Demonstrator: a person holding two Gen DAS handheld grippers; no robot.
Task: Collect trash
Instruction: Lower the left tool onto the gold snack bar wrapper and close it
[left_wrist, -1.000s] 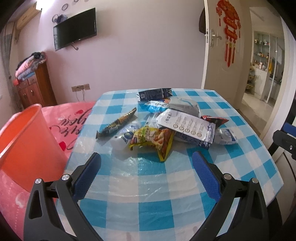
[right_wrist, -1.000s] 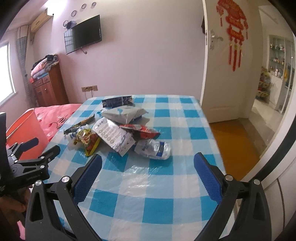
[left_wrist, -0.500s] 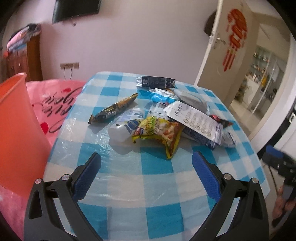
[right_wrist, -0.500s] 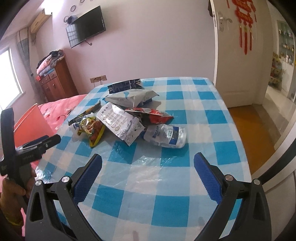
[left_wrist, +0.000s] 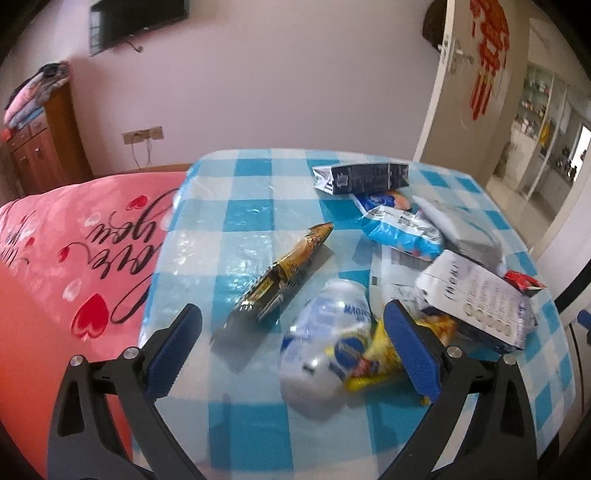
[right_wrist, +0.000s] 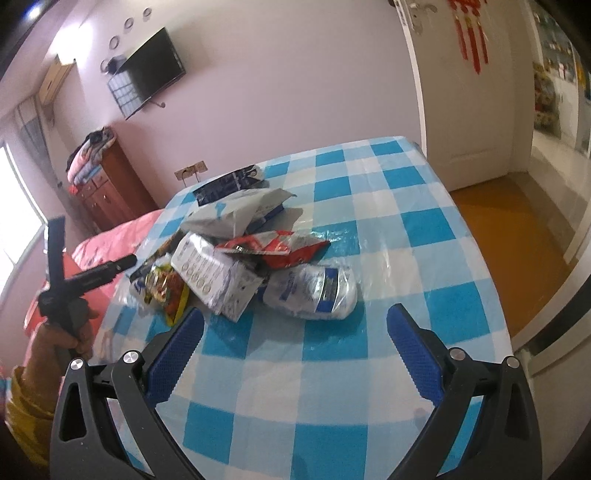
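A blue-and-white checked table (right_wrist: 388, 229) beside a pink bed (left_wrist: 74, 258) carries the whole pile of trash at the centre of both views; nothing appears to have been collected yet. No bin is seen in either view. The left gripper (left_wrist: 291, 354) is held with jaws spread wide around a crushed clear bottle (left_wrist: 325, 343), blurred and seemingly not yet touched. A brown wrapper (left_wrist: 284, 280) lies just beside it. The right gripper (right_wrist: 295, 354), jaws equally spread, is held short of a second bottle (right_wrist: 314, 291).
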